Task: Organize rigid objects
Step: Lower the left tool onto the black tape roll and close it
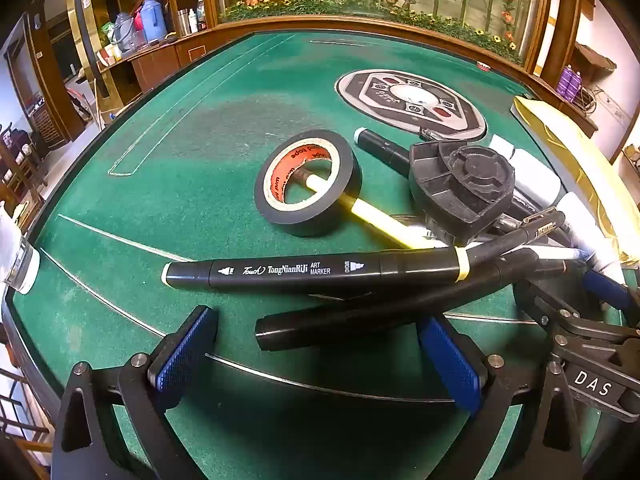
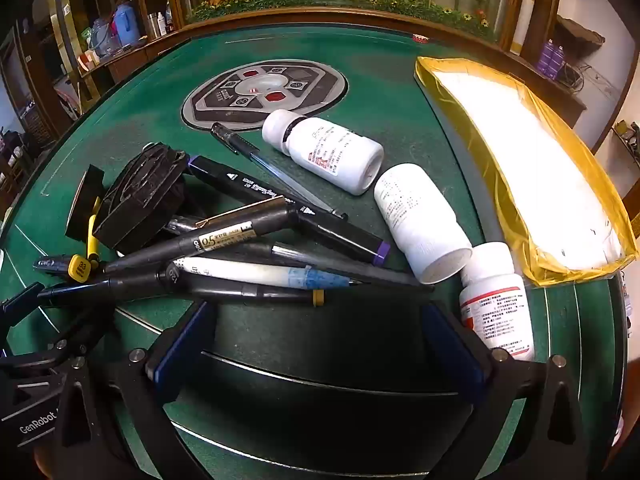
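Looking along both spread, empty tools, I see my left gripper [image 1: 320,356] at frame bottom below the art marker [image 1: 296,271] and tape roll [image 1: 308,182], my right gripper [image 2: 316,352] below the pen pile [image 2: 224,256] and white bottles [image 2: 328,152].

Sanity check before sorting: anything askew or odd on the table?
Yes. The pens and markers lie crisscrossed in a heap. A yellow marker pokes through the tape roll. Three white bottles lie tipped on their sides. Nothing looks spilled or broken. Both tongs, left and right, are open.
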Available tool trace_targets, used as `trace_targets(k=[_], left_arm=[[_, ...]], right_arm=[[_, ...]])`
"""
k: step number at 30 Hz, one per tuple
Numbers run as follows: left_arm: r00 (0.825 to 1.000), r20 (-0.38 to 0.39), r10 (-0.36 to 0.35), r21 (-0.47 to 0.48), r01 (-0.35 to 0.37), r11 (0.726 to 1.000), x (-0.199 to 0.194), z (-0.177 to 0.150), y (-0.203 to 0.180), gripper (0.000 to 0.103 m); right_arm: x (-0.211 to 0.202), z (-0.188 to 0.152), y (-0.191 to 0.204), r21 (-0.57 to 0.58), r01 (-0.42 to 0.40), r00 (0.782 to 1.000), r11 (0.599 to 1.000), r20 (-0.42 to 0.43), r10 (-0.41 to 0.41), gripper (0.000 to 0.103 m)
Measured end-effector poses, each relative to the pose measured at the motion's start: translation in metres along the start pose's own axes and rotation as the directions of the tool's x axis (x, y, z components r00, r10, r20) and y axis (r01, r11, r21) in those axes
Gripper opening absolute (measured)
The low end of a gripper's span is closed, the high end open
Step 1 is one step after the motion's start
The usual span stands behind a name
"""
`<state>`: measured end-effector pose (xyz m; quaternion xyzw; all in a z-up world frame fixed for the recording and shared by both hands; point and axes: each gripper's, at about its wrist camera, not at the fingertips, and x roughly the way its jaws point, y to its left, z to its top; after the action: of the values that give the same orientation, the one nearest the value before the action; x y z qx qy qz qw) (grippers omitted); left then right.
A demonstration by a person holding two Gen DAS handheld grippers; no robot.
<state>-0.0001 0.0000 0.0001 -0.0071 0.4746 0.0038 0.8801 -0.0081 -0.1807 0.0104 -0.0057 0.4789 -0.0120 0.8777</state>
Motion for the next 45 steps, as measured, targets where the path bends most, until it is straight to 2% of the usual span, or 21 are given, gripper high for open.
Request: trace_targets(k=[19, 21, 23, 26, 29, 32, 35, 38, 41, 45], left_arm=[[1.000, 0.003, 0.002, -0.002, -0.002, 1.000, 0.000, 0.000, -0.001, 0.102], [1.000, 0.001, -0.006, 0.002, 0.006, 1.000, 0.000, 0.000, 0.000, 0.102], [1.000, 0.003, -0.011, 0.000, 0.011, 1.000, -0.003, -0.003, -0.001, 0.102], [1.000, 0.007, -0.030, 0.010, 0.030, 0.999, -0.007, -0.003, 0.002, 0.102], [0.998, 0.004, -0.059, 0.021, 0.059, 0.998, -0.010, -0.008, 0.002, 0.102], [0.997, 0.012, -0.080, 0.017, 0.080, 0.997, -0.020, -0.013, 0.008, 0.100], [0.996, 0.034, -0.088, 0.024, 0.088, 0.996, -0.034, -0.008, 0.014, 0.099], [0.996, 0.054, -0.070, 0.031, 0.069, 0.997, -0.042, 0.001, 0.018, 0.098], [0.998, 0.047, -0.048, 0.012, 0.048, 0.999, -0.042, 0.019, 0.027, 0.093], [0.997, -0.002, -0.073, -0.016, 0.073, 0.997, -0.031, 0.046, 0.038, 0.093]], right_arm=[[-0.002, -0.001, 0.000, 0.016, 0.003, 1.000, 1.000, 0.002, -0.003, 0.103], [-0.002, -0.001, 0.001, -0.014, -0.013, 1.000, 1.000, 0.001, 0.013, 0.103], [-0.003, -0.002, 0.001, -0.091, -0.063, 0.998, 0.994, -0.006, 0.063, 0.103], [-0.006, -0.006, 0.001, -0.250, -0.169, 0.985, 0.953, -0.063, 0.158, 0.103], [-0.018, -0.016, -0.006, -0.314, -0.217, 0.976, 0.924, -0.041, 0.215, 0.103], [-0.033, -0.035, -0.013, -0.391, -0.302, 0.950, 0.869, -0.049, 0.308, 0.103], [-0.043, -0.045, -0.025, -0.400, -0.366, 0.922, 0.841, -0.035, 0.385, 0.101], [-0.053, -0.042, -0.042, -0.377, -0.410, 0.897, 0.830, -0.001, 0.443, 0.098], [-0.060, -0.038, -0.058, -0.340, -0.454, 0.868, 0.824, 0.040, 0.495, 0.098], [-0.061, -0.035, -0.067, -0.318, -0.456, 0.863, 0.831, 0.071, 0.500, 0.098]])
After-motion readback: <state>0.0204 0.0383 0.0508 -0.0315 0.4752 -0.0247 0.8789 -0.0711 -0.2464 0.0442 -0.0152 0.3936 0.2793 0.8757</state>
